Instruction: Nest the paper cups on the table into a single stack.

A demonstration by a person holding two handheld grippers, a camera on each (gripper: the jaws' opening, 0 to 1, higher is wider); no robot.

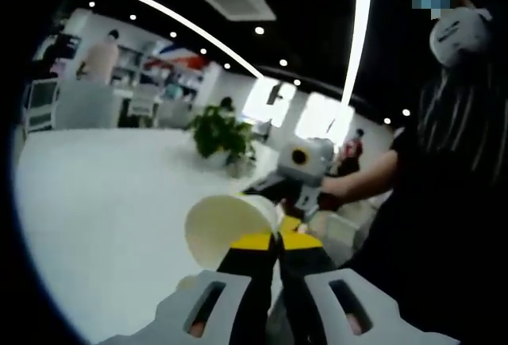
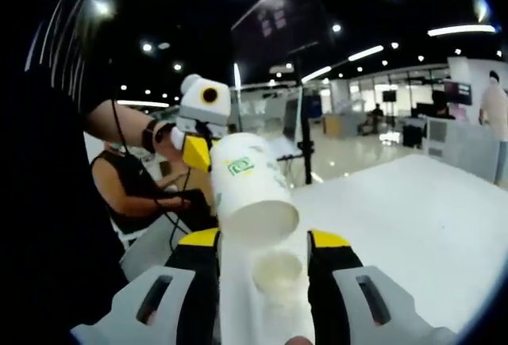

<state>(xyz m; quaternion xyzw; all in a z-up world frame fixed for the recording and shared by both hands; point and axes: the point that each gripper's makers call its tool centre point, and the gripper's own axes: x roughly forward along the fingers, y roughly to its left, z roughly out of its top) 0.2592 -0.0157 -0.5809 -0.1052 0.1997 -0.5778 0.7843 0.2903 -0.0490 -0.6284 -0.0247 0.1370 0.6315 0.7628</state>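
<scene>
A white, tapered paper cup with a green logo (image 2: 252, 190) is pinched at its rim by the left gripper (image 1: 278, 238), its smooth cream inside empty. The right gripper (image 2: 262, 258) clasps a second white paper cup (image 2: 266, 297), open mouth forward, just below the first. Both are held above the glossy white table (image 1: 103, 202), near a potted green plant (image 1: 218, 135).

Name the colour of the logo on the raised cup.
Green, on the white paper cup; right gripper view.
</scene>
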